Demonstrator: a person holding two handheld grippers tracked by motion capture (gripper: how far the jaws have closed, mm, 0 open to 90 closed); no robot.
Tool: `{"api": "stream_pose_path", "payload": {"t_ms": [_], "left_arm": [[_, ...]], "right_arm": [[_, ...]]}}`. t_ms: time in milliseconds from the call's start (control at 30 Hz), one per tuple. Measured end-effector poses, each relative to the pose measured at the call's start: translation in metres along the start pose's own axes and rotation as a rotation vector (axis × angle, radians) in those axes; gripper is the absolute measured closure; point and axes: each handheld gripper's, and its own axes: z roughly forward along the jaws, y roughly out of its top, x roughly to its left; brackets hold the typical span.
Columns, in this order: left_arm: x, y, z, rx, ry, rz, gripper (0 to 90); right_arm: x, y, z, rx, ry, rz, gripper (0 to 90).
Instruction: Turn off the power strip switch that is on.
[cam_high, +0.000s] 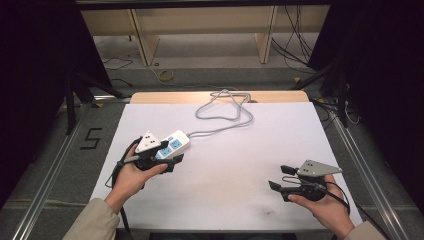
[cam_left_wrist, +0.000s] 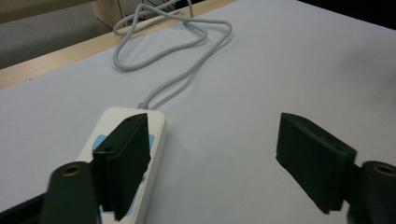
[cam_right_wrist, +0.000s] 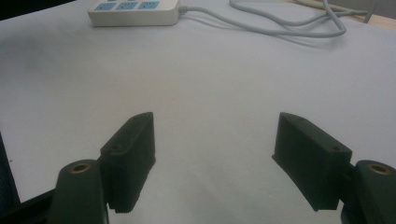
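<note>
High view looks down; both gripper views, low, share the power strip (cam_high: 174, 144).

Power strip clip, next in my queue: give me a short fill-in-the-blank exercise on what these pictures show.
1. The power strip is white with sockets coloured ____.
2. In the left gripper view, the left gripper has its jaws ____, one of them over the strip.
3. The strip's grey cable lies in loose loops toward the table's ____ edge.
4. The right gripper holds ____ between its jaws.

Missing words: blue; open; far; nothing
</note>
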Motion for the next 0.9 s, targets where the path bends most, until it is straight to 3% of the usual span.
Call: {"api": "stream_pose_path", "payload": {"t_ms": [167,467,900], "left_arm": [[-0.008,-0.007,-0.002,0.01,0.004,0.024,17.3],[-0.01,-0.021,-0.012,0.029,0.017,0.055,16.1],[-0.013,-0.03,-0.021,0.032,0.031,0.065,16.1]], "right_arm": [[0.0,0.0,0.0,-0.001,0.0,-0.001,29.4],[0.0,0.0,0.0,0.002,0.003,-0.002,29.2],[0.0,0.0,0.0,0.003,0.003,-0.006,29.0]]}}
